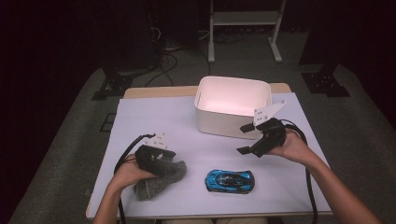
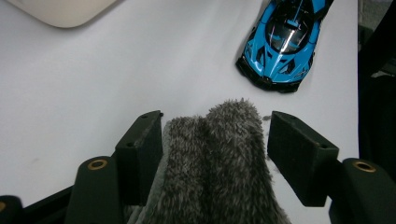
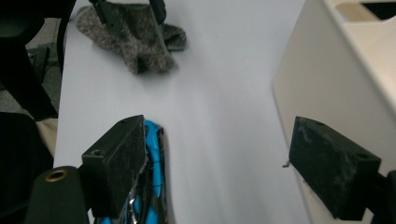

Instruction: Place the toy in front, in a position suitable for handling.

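Dark room w/ grey carpet behind; pale lavender tabletop (image 1: 154, 116) carried everything. Count: 1 white bin (image 1: 232, 106), 1 blue toy car (image 1: 229, 181), 1 grey fuzzy sock (image 1: 161, 179), 2 grippers, 1 per hand.

Sock was at near-left of the tabletop, left of the car & apart from it. Looked like mottled grey, thick fleecy pile, folded over itself into a rumpled lump w/ a rounded end toward the car. In left gripper view the sock (image 2: 219, 168) lay between the two fingers, its end reaching just past the tips.

Left gripper (image 1: 156, 154) sat over the sock, fingers spread: one finger (image 2: 140, 154) touched or nearly touched the fabric edge, the other (image 2: 299, 154) stood clear w/ bare tabletop showing in the gap. Not pinching.

Right gripper (image 1: 252, 139) was raised above the tabletop, between the bin's near wall & the car, fingers spread wide, nothing between them. In right gripper view the car (image 3: 152, 186) showed partly behind one finger (image 3: 119, 163), the bin wall (image 3: 317, 84) beside the other.

Car: bright blue, black trim, lying broadside to the person, nose toward the sock.
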The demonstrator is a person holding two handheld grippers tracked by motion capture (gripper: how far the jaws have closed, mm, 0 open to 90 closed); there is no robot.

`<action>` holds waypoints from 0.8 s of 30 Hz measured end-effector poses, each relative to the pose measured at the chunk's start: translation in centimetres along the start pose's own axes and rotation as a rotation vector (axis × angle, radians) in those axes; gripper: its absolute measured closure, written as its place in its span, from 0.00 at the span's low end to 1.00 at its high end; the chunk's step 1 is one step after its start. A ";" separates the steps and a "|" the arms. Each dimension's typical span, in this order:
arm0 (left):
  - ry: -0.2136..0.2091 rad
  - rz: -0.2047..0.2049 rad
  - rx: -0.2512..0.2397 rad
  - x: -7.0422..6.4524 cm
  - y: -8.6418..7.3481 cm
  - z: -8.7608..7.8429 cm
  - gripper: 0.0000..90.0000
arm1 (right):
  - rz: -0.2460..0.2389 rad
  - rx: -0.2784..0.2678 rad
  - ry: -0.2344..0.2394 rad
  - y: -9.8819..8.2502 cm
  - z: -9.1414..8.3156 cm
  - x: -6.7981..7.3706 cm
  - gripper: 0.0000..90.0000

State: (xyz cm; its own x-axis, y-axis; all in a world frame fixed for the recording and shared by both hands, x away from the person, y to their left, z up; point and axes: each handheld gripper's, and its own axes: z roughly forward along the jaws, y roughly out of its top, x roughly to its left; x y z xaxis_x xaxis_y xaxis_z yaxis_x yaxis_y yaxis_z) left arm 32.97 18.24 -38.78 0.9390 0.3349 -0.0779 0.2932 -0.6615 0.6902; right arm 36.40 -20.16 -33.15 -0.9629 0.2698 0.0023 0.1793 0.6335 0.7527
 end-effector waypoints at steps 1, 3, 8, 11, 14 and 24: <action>-0.001 -0.003 -0.006 0.0 -0.1 -0.1 0.39 | -0.007 0.001 -0.006 0.4 -0.2 -0.2 0.19; 0.006 -0.009 -0.016 -0.1 -0.3 -0.4 0.38 | -0.012 0.001 -0.012 1.2 -0.4 -0.7 0.19; 0.022 -0.010 -0.031 -0.3 -0.6 -0.8 0.36 | -0.028 0.011 -0.015 3.2 -0.7 -2.3 0.20; 0.024 -0.020 -0.052 -0.3 -0.9 -1.2 0.33 | -0.029 0.029 -0.013 3.9 -0.6 -3.3 0.20; 0.036 -0.023 -0.050 -0.2 -1.1 -1.4 0.31 | -0.015 0.037 -0.012 4.5 -0.5 -4.4 0.21; 0.049 -0.022 -0.066 -0.1 -1.5 -2.1 0.29 | 0.020 0.077 -0.038 4.1 0.9 -7.3 0.26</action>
State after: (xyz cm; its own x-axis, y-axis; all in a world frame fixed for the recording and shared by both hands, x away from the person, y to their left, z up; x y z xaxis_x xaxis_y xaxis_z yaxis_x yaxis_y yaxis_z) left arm 32.06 20.55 -38.30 0.9220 0.3825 -0.0600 0.3001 -0.6083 0.7347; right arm 44.34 -18.84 -30.67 -0.9508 0.3096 -0.0095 0.2149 0.6813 0.6998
